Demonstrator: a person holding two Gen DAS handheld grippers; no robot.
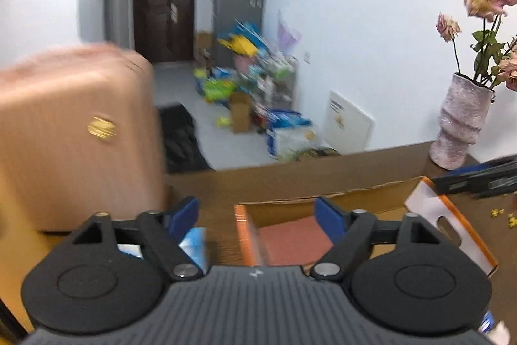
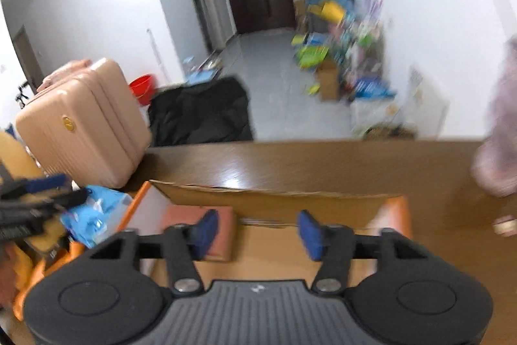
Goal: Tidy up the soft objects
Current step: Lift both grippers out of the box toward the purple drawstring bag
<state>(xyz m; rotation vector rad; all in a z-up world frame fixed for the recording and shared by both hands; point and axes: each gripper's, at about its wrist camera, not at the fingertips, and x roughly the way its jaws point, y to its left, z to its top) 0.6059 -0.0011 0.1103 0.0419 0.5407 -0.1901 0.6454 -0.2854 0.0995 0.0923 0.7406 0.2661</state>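
— Fingers first: the left gripper (image 1: 257,215) has its blue pads spread wide with nothing between them, and the right gripper (image 2: 257,231) is the same, pads apart and empty.

— So nothing picked up. Which step is this?

— I judge it a pause between picks. Both hover over the cardboard box (image 2: 274,199) with orange flaps. A flat reddish folded cloth (image 2: 197,227) lies inside, at about nine o'clock on the box floor.

— What is left to put away?

— A crinkly blue plastic packet (image 2: 97,215) sits outside the box, at nine o'clock from the right gripper. It looks soft and light, likely to crumple. The next move probably calls for lowering onto it and closing gently.

— And round about?

— A glossy wooden table (image 2: 323,164), a hard ribbed pink suitcase (image 2: 80,125) at ten o'clock, and a rough ridged vase (image 1: 458,125) with dried roses at two o'clock.
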